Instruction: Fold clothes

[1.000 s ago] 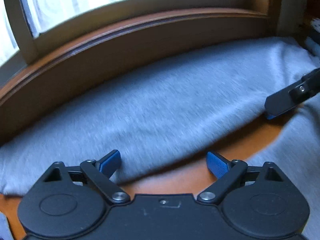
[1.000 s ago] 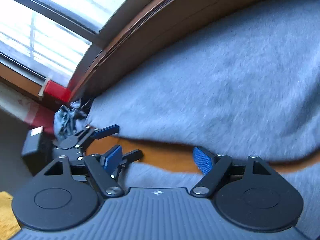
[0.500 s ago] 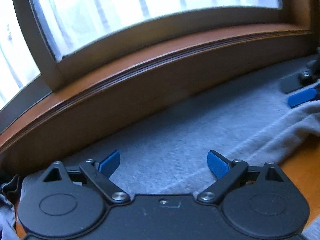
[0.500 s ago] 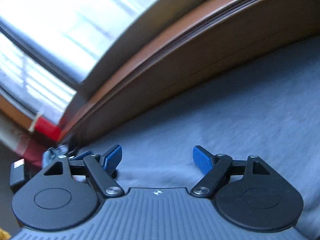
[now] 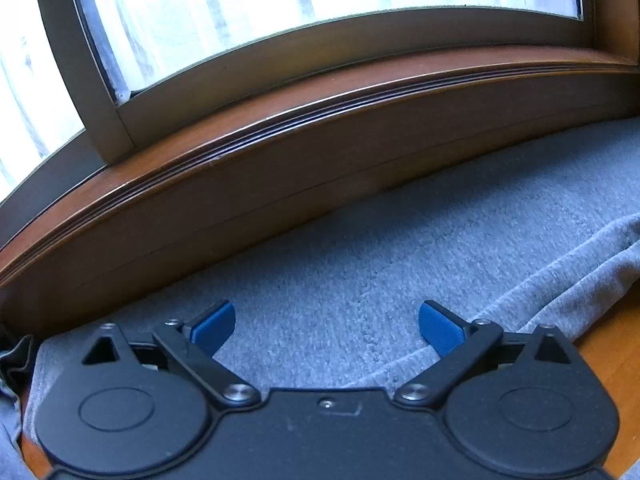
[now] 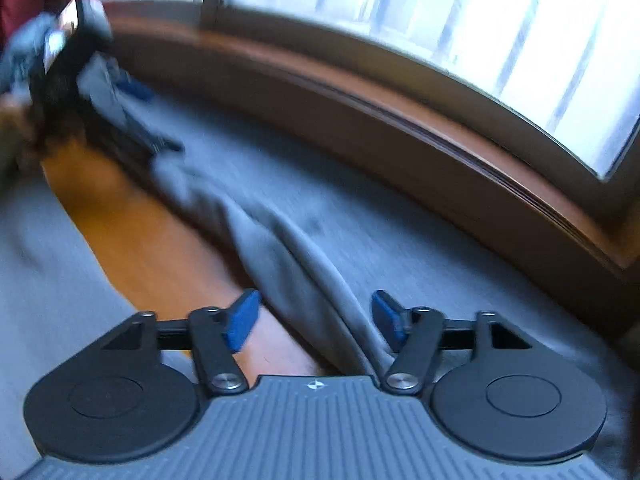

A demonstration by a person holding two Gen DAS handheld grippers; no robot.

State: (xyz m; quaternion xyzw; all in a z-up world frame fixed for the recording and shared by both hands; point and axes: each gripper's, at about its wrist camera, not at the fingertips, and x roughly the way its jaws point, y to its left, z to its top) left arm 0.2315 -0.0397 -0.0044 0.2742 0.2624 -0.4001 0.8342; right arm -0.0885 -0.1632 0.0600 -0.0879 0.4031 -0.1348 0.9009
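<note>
I am working a grey garment (image 5: 400,256) that is lying spread on the tabletop (image 6: 152,248), its far side running along the wooden sill (image 5: 280,128) under the window (image 5: 280,4).

The left gripper (image 5: 326,326) is hovering over the flat cloth with its jaws standing wide; they have just been opening further, and nothing is between them but the flat cloth under them. A raised edge of cloth is passing by the right-hand pad.

The right gripper (image 6: 316,318) is straddling a rolled fold (image 6: 304,264) at the garment's near edge. Its jaws have just been closing and are standing about half open; the fold is lying between the pads, close to the right-hand one, but I cannot confirm that either pad is pressing on it. This view is blurred.

I am judging the fabric to be soft, light knit: it will drape, bunch and drag on wood, not slide. I am recommending a grip on the thick rolled edge, where several layers are giving the pads something to bite.
</note>
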